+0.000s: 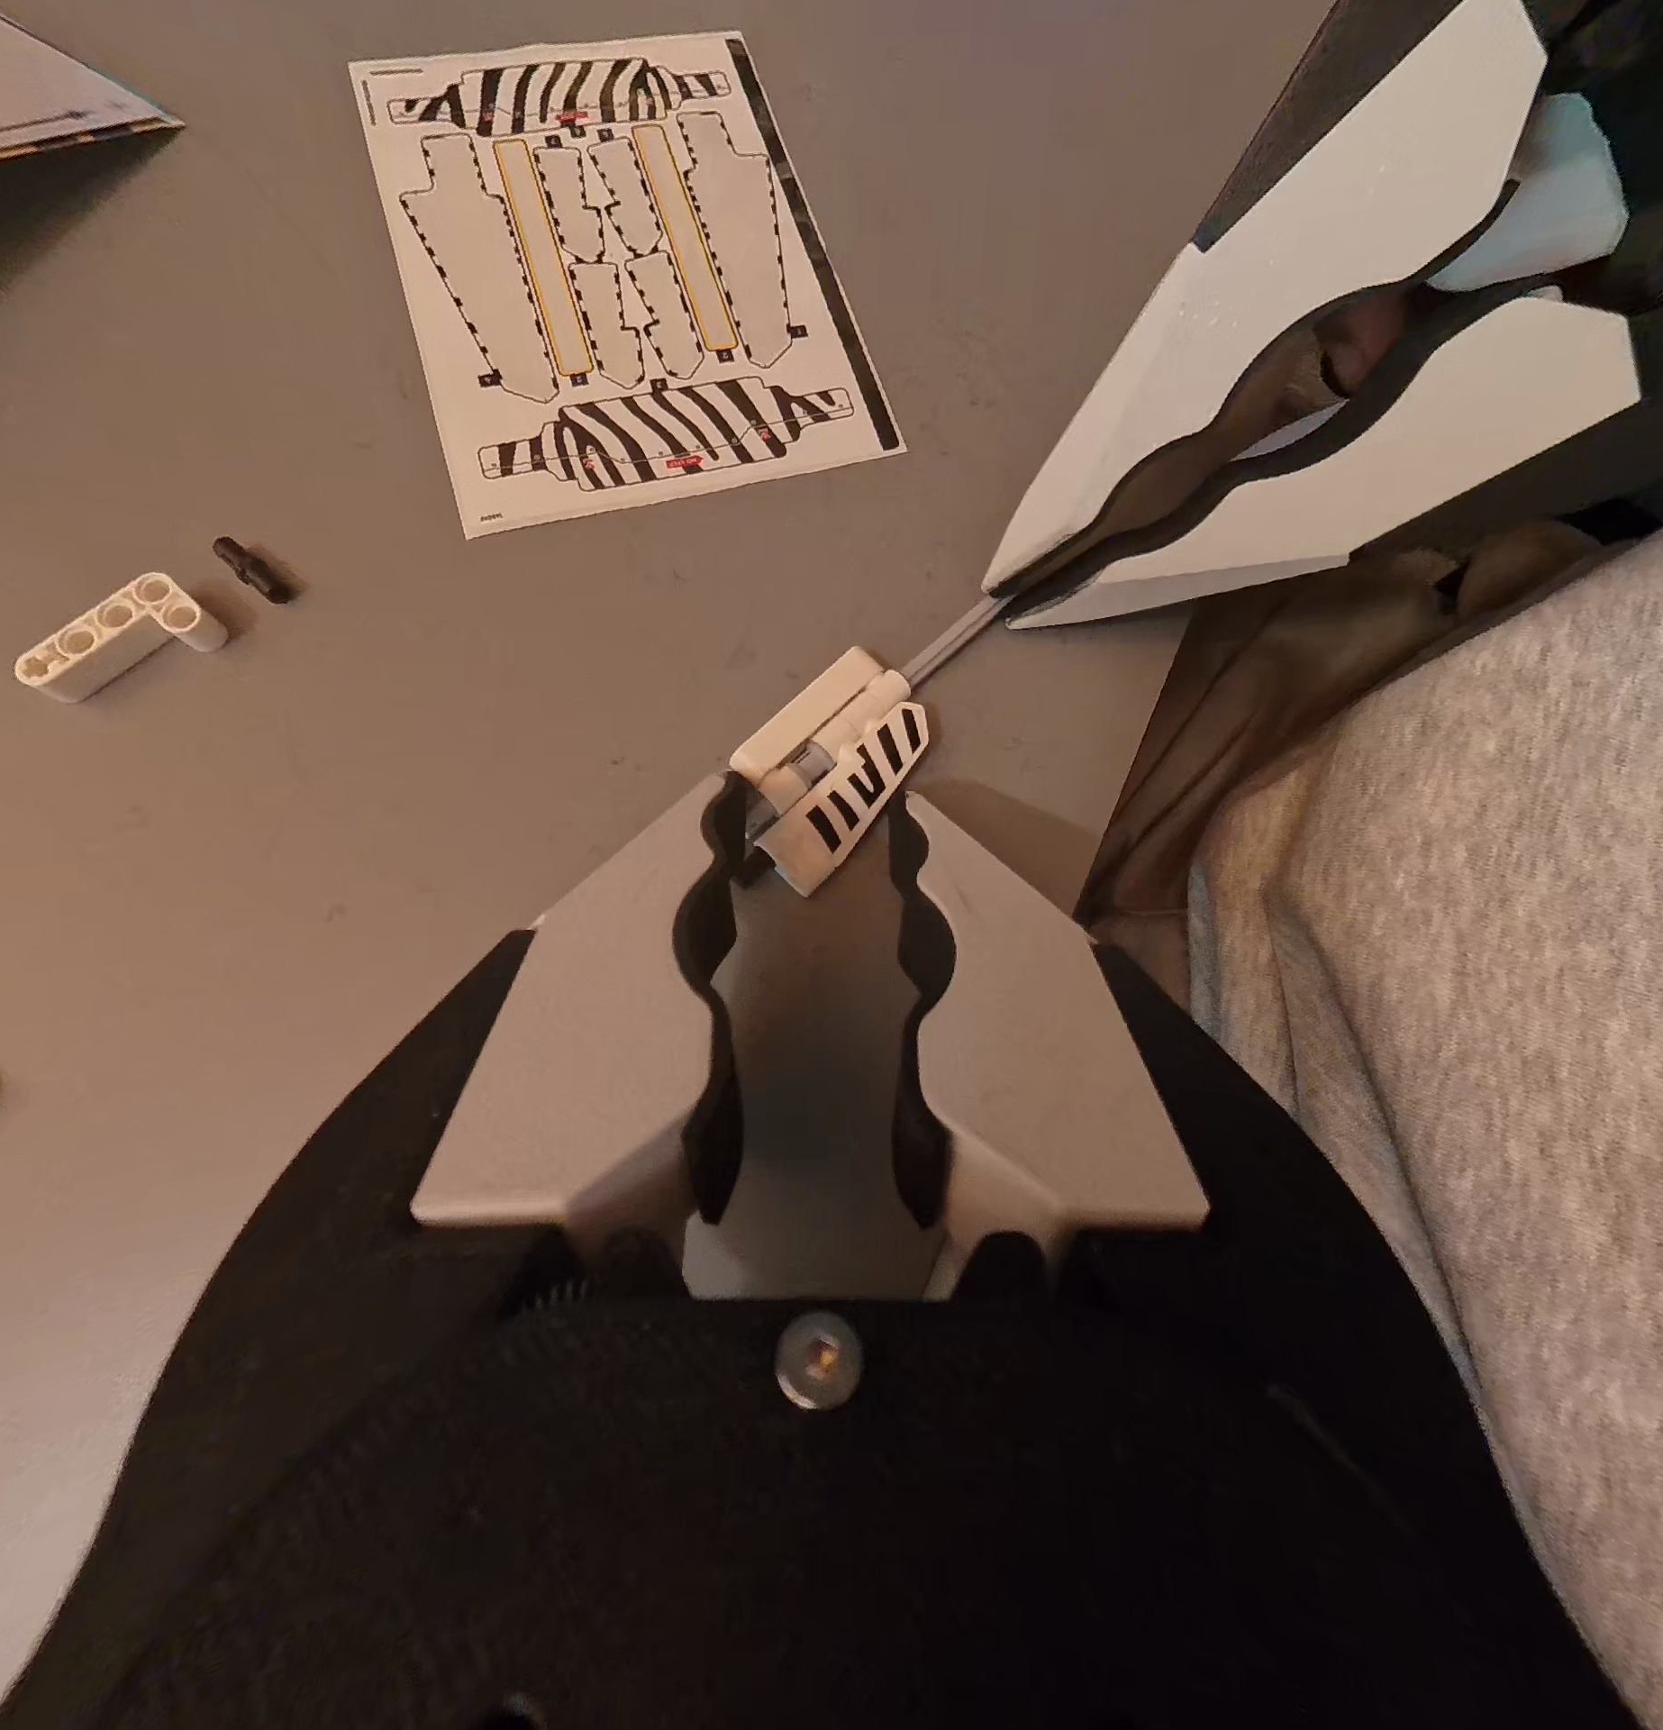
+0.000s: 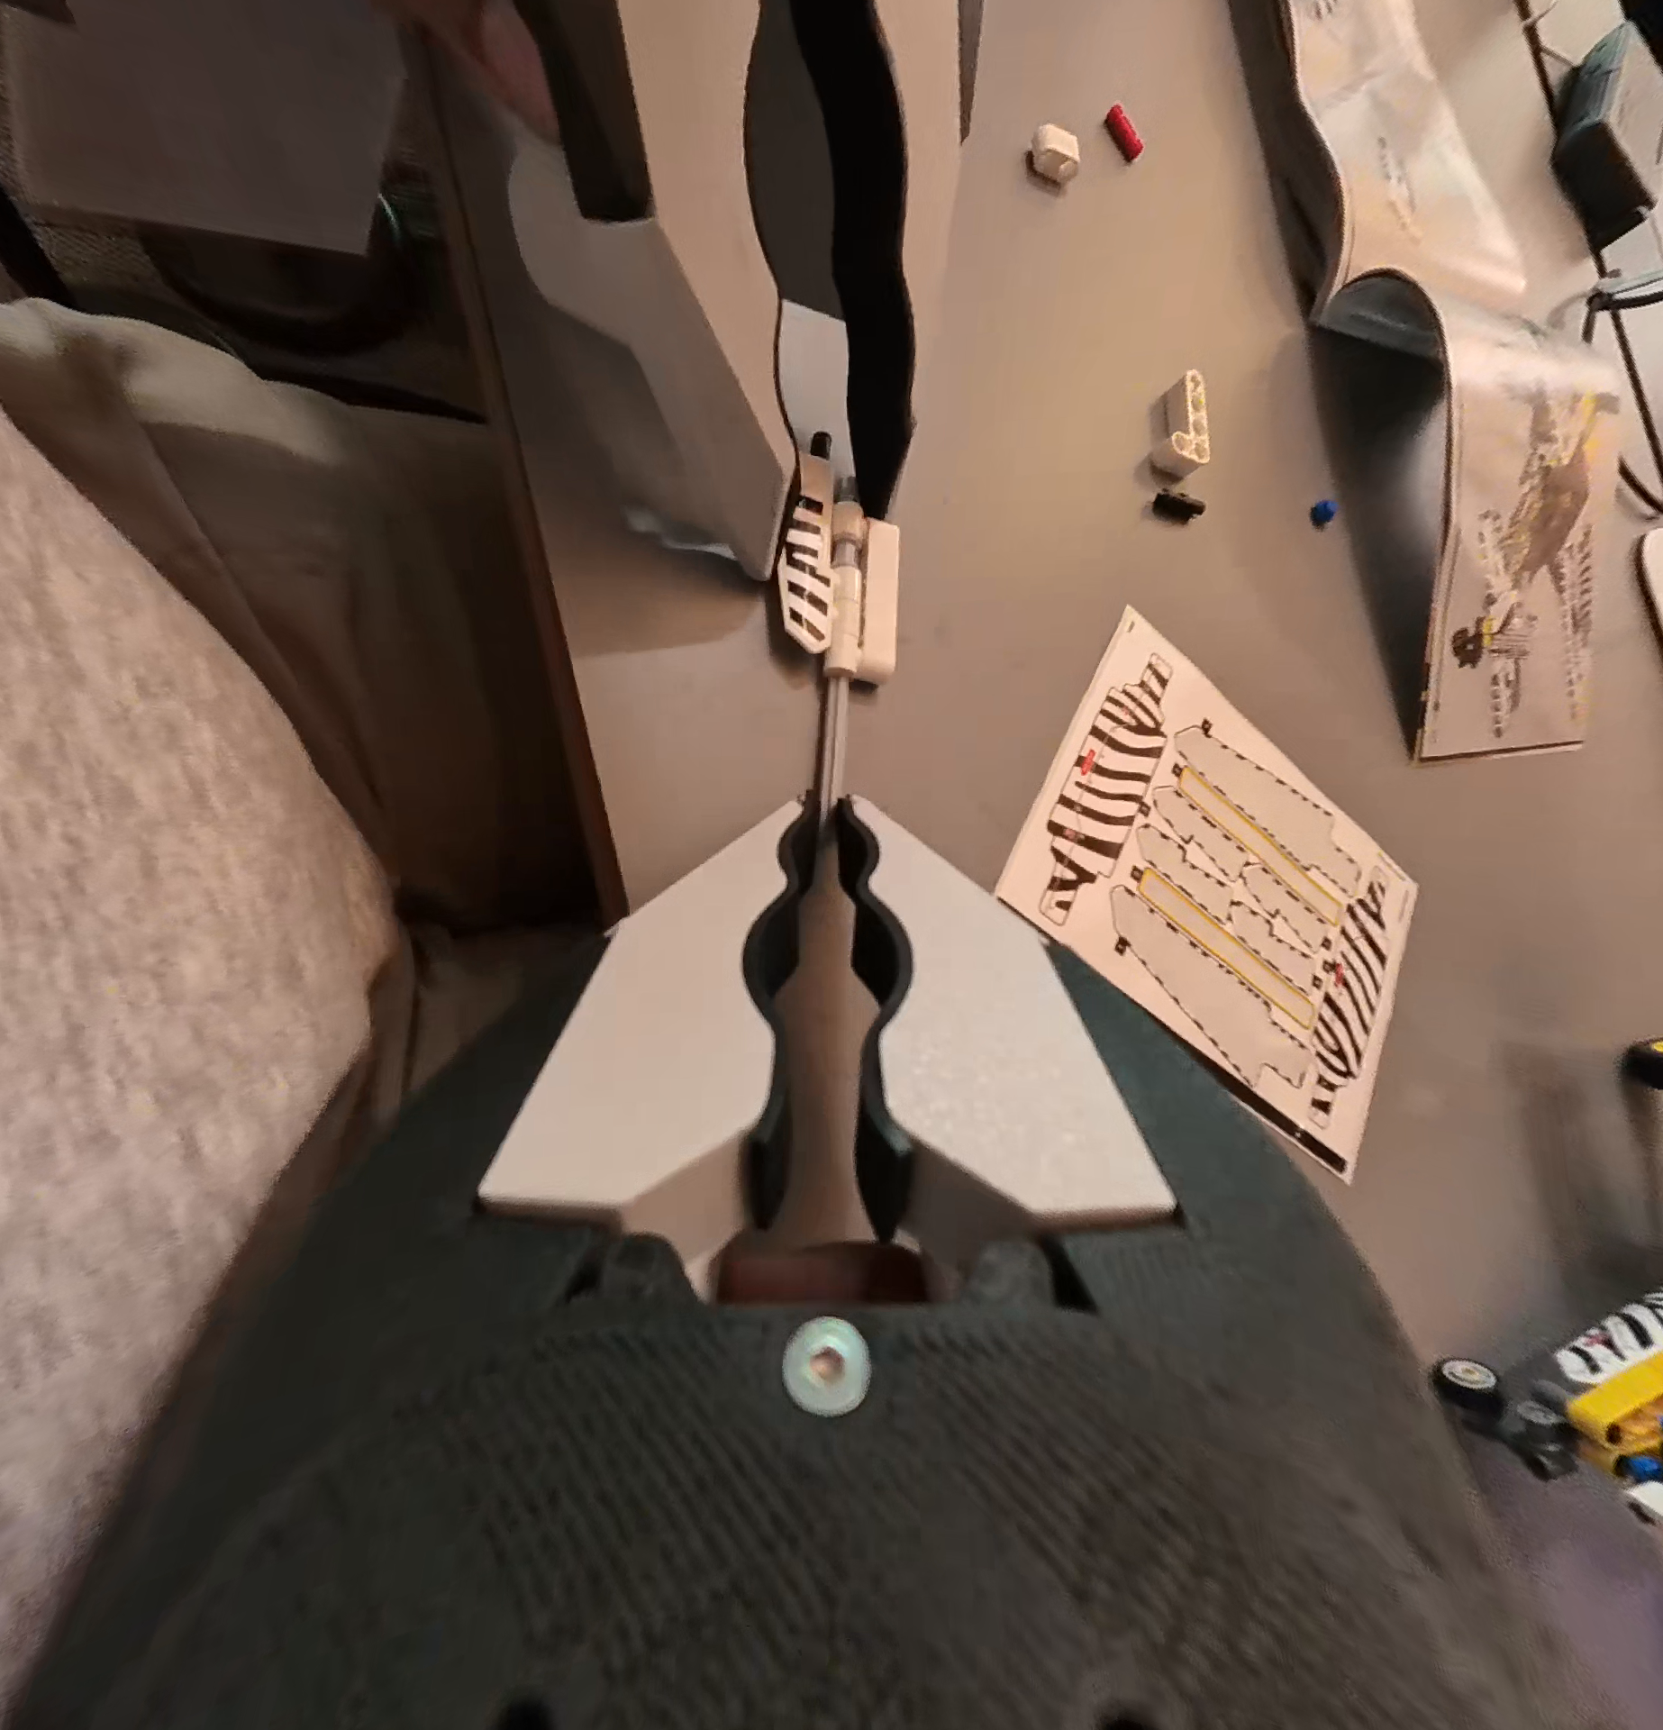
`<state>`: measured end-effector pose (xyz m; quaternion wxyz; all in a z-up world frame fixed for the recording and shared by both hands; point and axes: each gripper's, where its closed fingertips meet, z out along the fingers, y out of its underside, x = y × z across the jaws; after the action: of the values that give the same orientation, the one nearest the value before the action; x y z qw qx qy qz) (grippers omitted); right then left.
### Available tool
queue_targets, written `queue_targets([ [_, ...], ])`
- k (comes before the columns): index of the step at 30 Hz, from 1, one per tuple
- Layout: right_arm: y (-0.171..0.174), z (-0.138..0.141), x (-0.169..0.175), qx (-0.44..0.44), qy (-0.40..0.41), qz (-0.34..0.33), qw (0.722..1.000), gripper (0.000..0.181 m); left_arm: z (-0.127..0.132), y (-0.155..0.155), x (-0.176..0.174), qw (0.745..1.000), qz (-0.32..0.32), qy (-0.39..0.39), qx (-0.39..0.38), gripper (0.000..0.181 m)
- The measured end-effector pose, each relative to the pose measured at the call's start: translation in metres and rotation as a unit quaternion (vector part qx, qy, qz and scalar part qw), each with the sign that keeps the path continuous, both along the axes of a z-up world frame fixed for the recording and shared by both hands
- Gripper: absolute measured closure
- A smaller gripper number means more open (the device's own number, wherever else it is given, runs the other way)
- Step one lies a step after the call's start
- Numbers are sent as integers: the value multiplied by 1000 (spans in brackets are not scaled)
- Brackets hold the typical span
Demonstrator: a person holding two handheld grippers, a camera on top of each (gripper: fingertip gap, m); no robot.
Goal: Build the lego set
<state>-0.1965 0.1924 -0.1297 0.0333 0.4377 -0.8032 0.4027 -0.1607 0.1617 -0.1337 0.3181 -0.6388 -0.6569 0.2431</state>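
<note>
My left gripper (image 1: 818, 796) is shut on a small white sub-assembly (image 1: 814, 740) that carries a zebra-striped panel (image 1: 860, 782). A thin grey axle (image 1: 949, 646) runs out of this sub-assembly to my right gripper (image 1: 1001, 599), which is shut on its far end. In the right wrist view my right gripper (image 2: 818, 807) pinches the axle (image 2: 832, 740) at its tips. The sub-assembly (image 2: 870, 599) hangs just beyond, held by the left gripper's fingers (image 2: 865, 393). Both are held above the grey table (image 1: 247, 843) near its edge.
A sticker sheet (image 1: 622, 281) (image 2: 1211, 899) lies flat on the table. A white L-shaped beam (image 1: 116, 637) (image 2: 1183, 421) and a black pin (image 1: 257, 566) lie nearby. An open instruction booklet (image 2: 1511, 562), a part-built yellow model (image 2: 1614, 1404) and small loose pieces (image 2: 1124, 131) sit farther off. A person's grey clothing (image 1: 1464, 936) is beside the table edge. Spacing between my two grippers at the tips: around 6 centimeters. The right tips stand about 25 centimeters off the part-built yellow model (image 2: 1614, 1404).
</note>
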Motion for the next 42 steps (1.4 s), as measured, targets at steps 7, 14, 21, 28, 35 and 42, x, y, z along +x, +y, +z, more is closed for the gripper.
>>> queue_targets([
  [7,0,3,1,-3,-12,-3,1000,179,0,0,0,1000,0,0,-1,151],
  [14,-1,1,2,-5,-1,1,1000,179,0,2,-1,1000,-2,0,1,151],
  [21,-4,1,8,1,-36,9,999,179,0,8,-6,1000,-11,3,1,152],
  [28,-5,4,9,17,-86,-1,996,167,1,9,-6,1000,-13,3,6,152],
  [35,3,5,2,77,-181,-24,980,171,1,9,-6,1000,-13,3,6,152],
  [42,0,-1,2,114,-192,-37,974,181,1,9,-6,1000,-13,3,5,152],
])
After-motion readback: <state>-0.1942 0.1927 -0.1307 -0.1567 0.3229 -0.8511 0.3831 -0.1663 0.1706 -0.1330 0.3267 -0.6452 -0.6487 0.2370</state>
